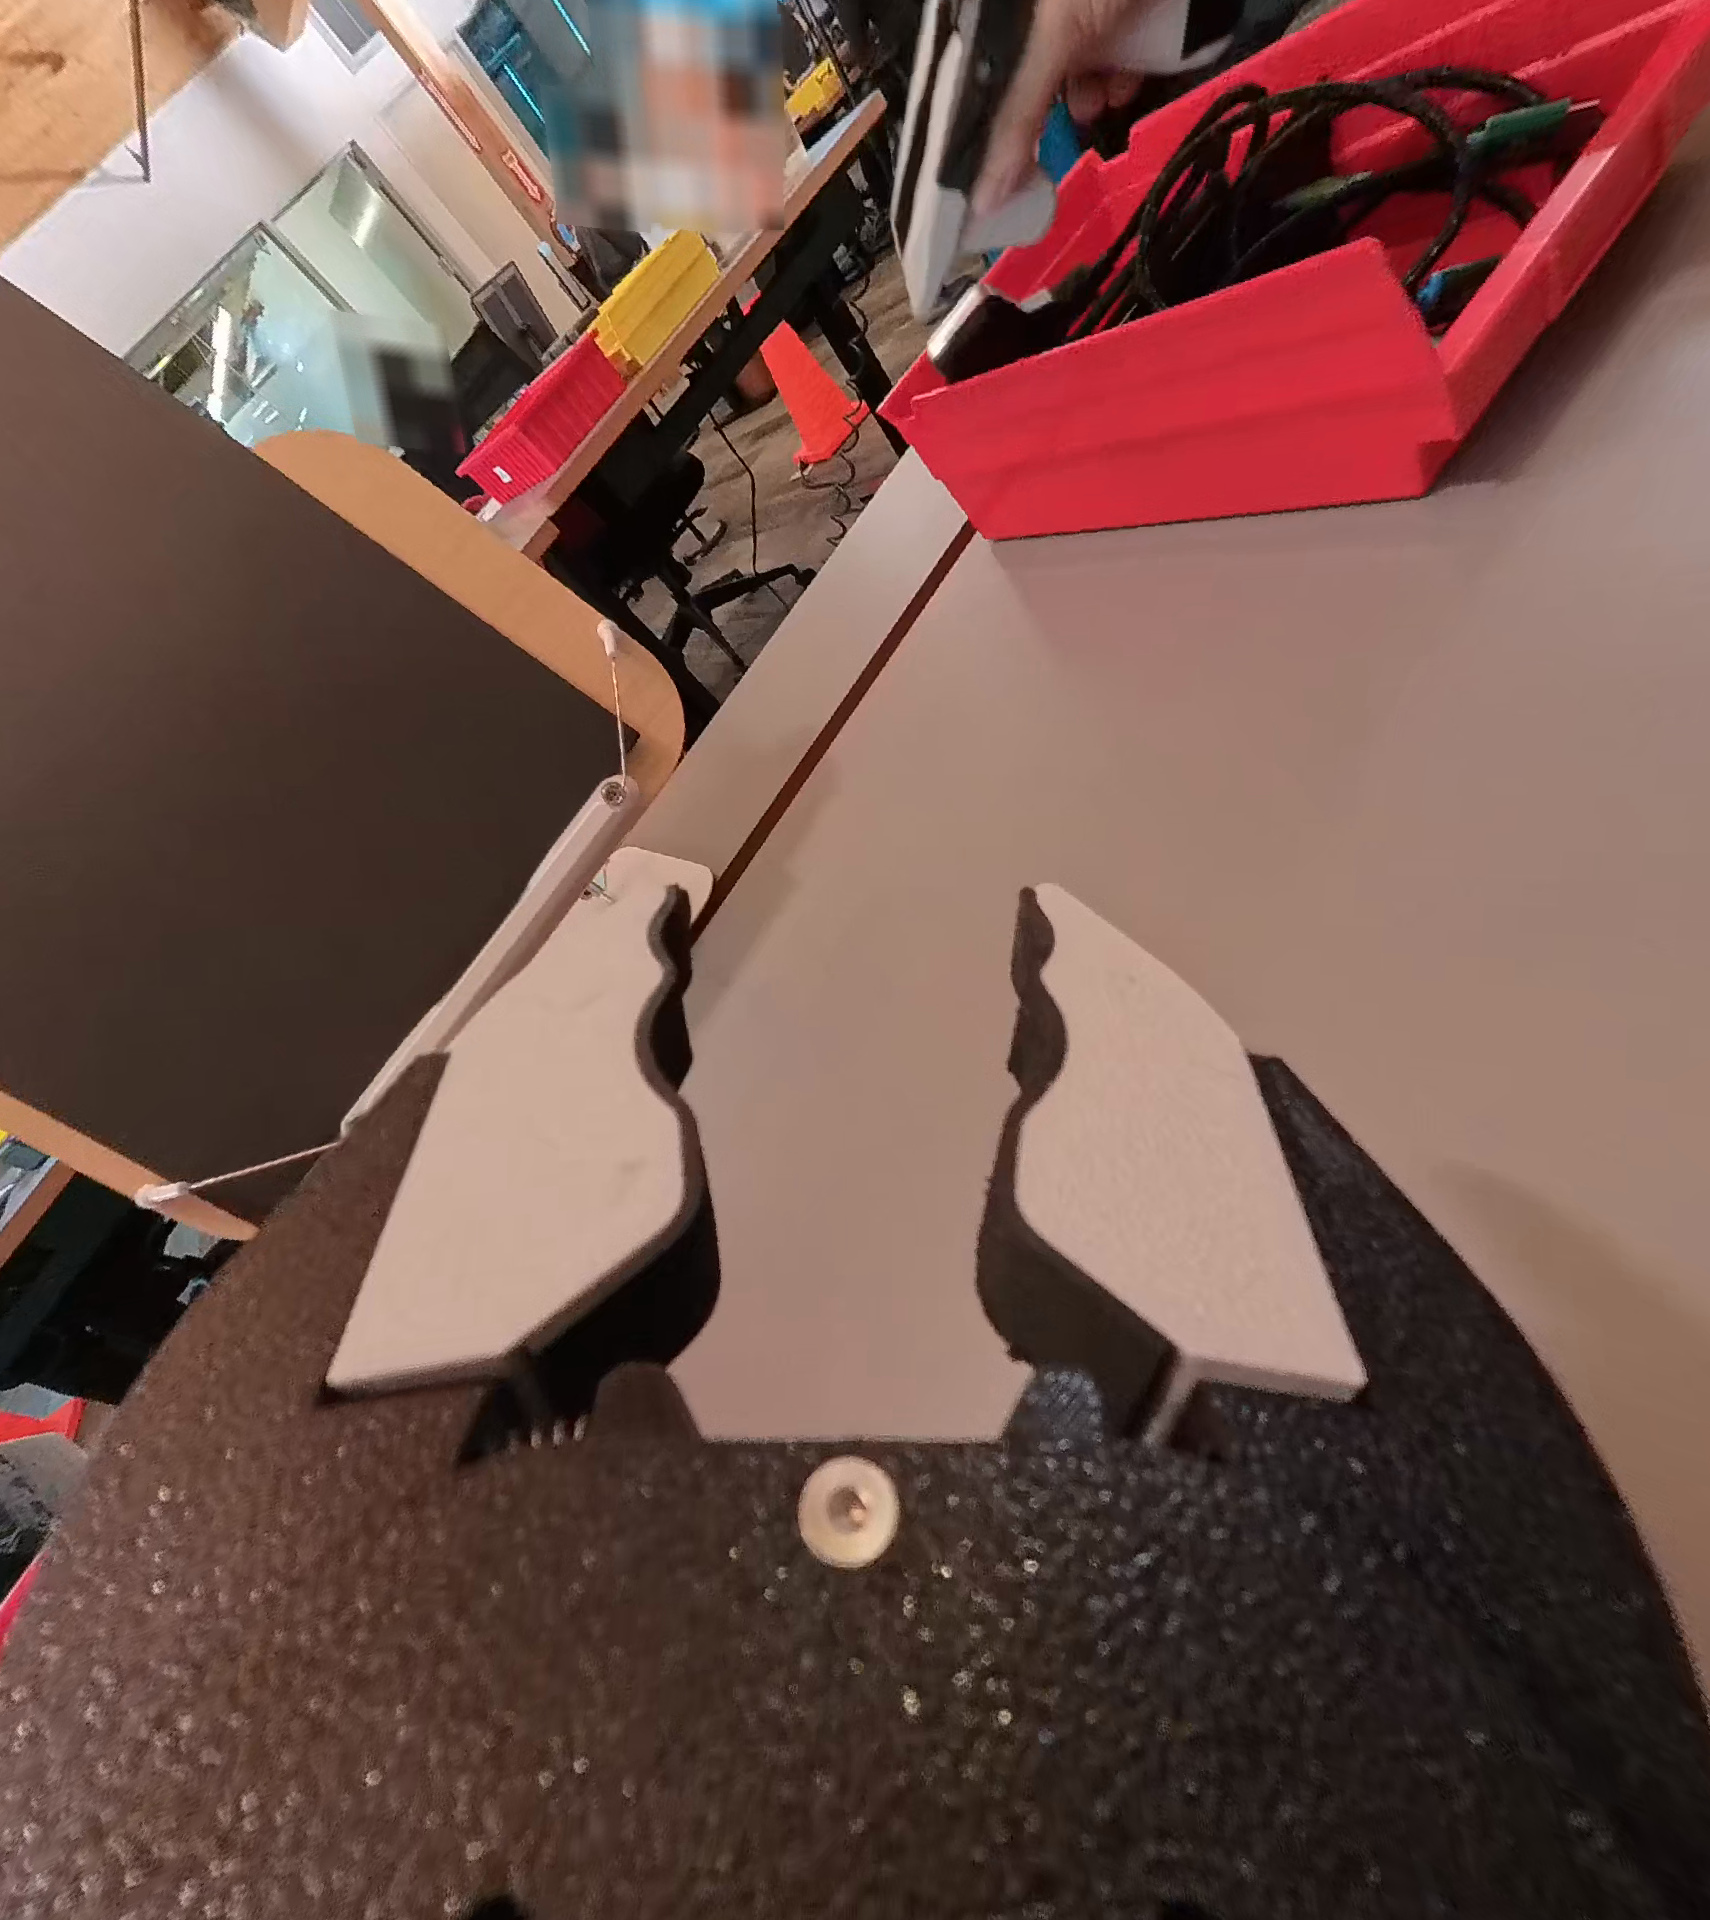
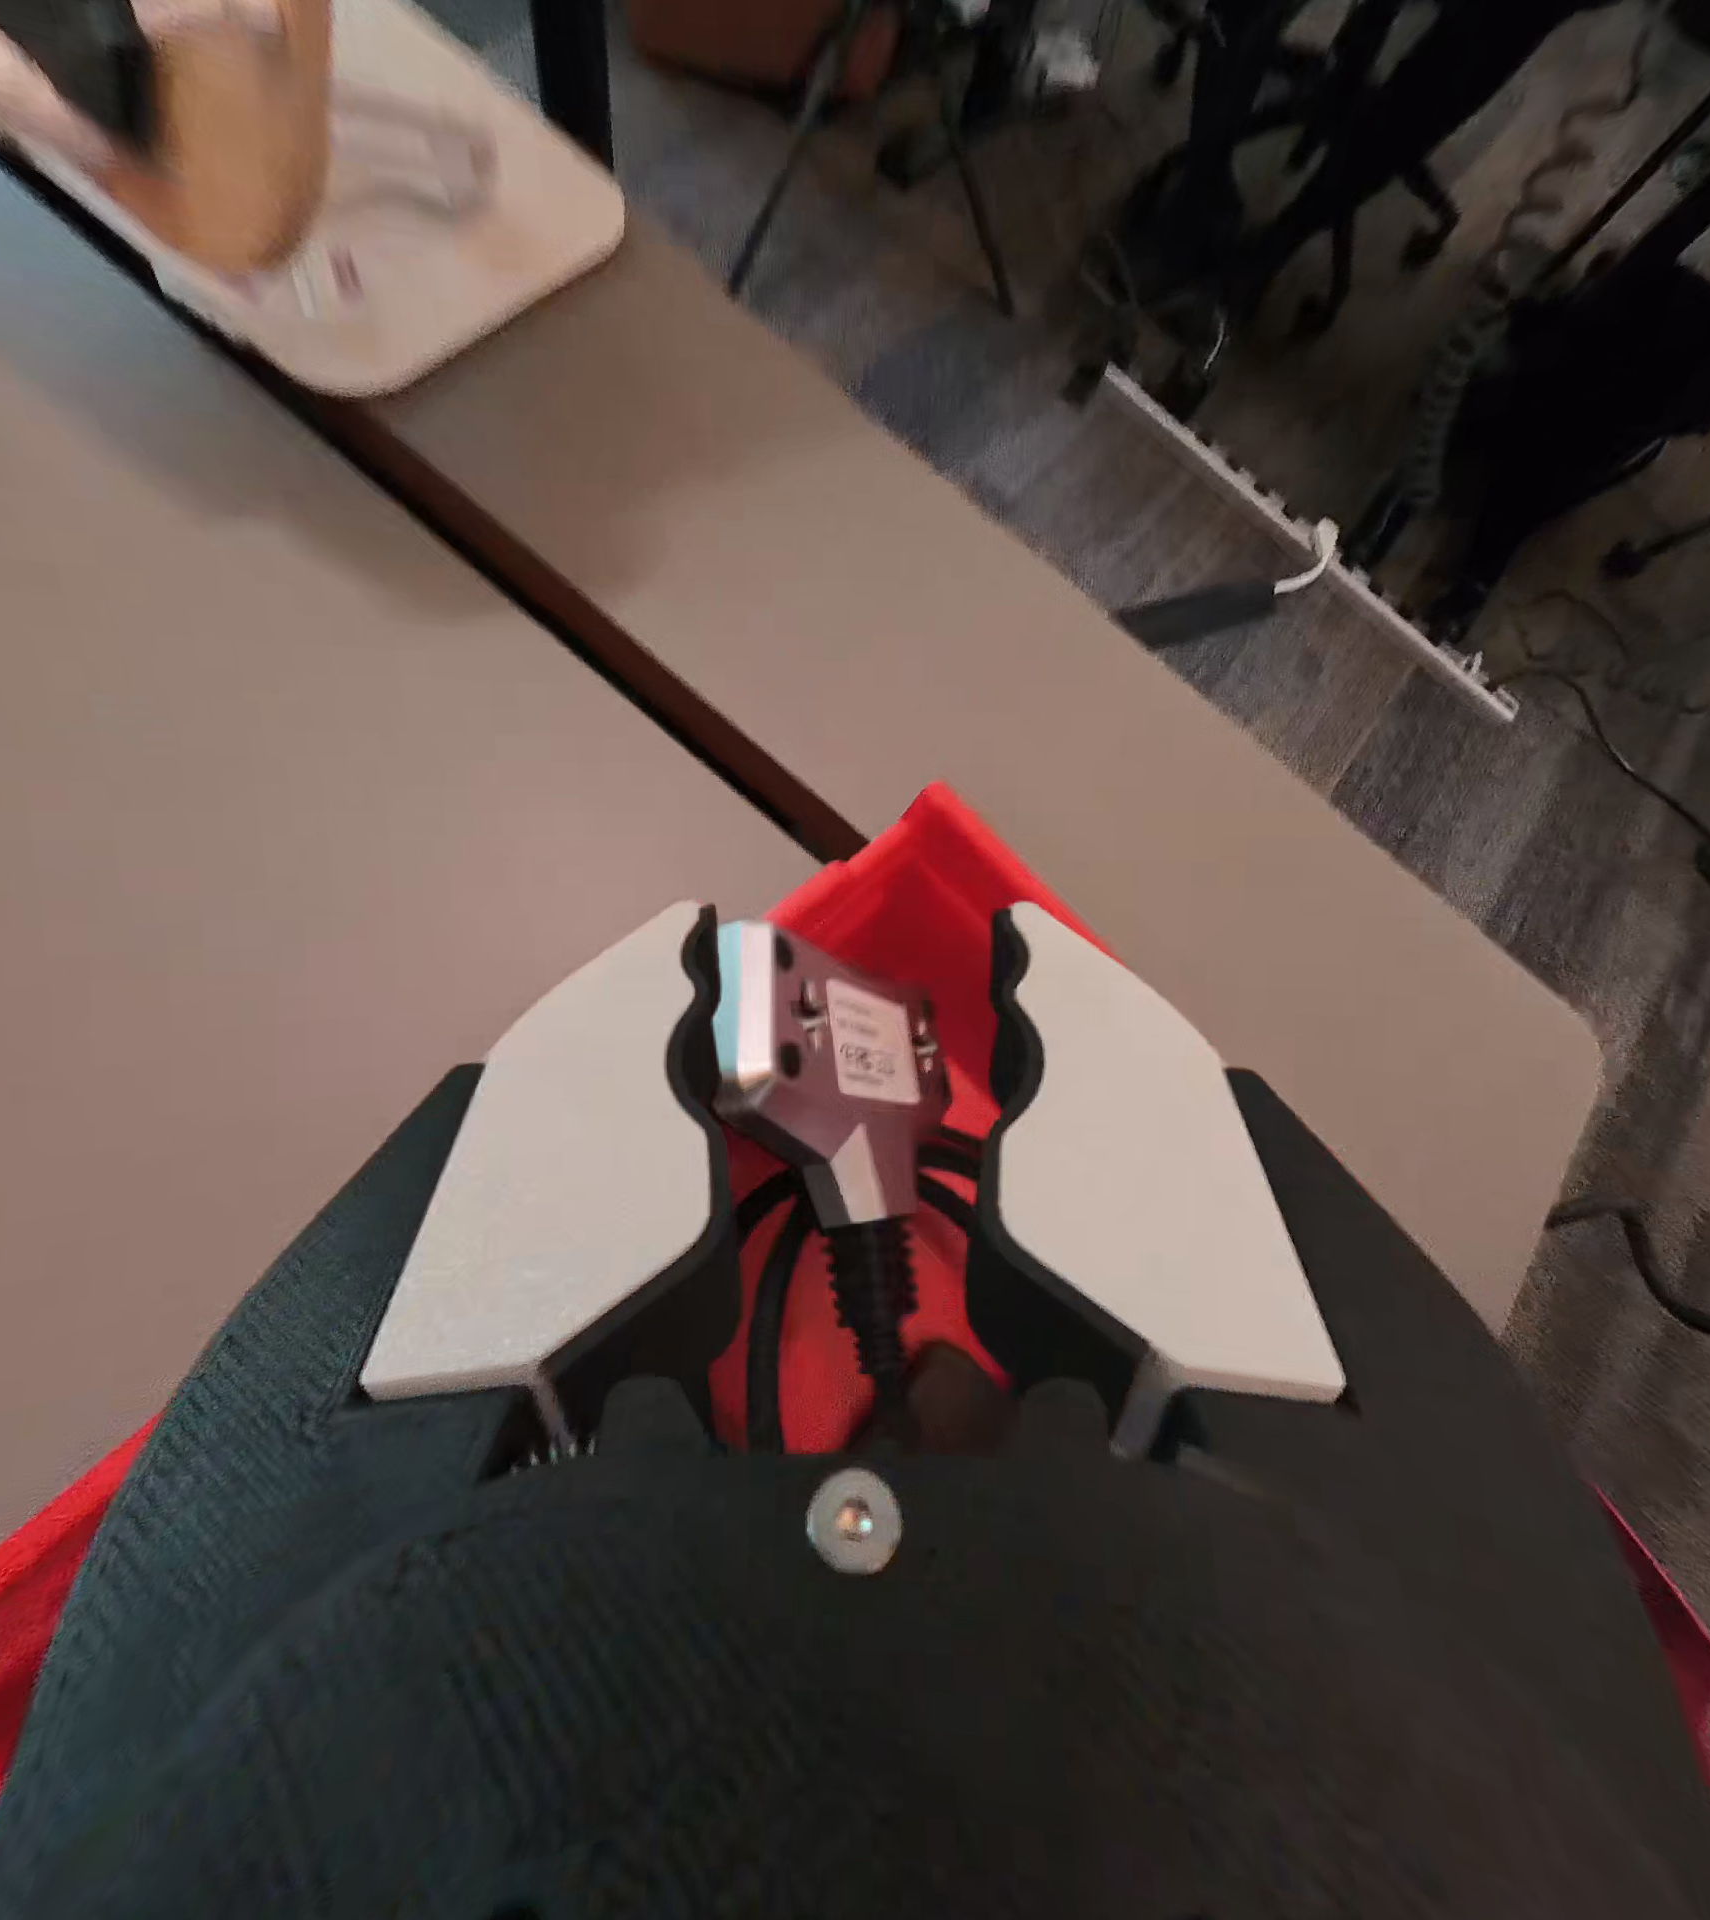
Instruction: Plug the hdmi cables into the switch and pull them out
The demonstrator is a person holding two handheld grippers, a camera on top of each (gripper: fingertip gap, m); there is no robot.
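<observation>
The left gripper (image 1: 856, 909) is held low with its jaws spread wide and nothing between them. The right gripper (image 2: 856, 925) is likewise held with jaws parted.

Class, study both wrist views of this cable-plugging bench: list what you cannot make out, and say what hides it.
- Switch, right wrist view: its ports face away, and the right tool is open around it, contact unclear.
- Red bin, right wrist view: mostly covered by the tool body.
- Cables, left wrist view: tangled and far off, so the count is unclear.
- Right wrist view, top left: motion blur hides what is there.
- Left tool: open, empty.
</observation>
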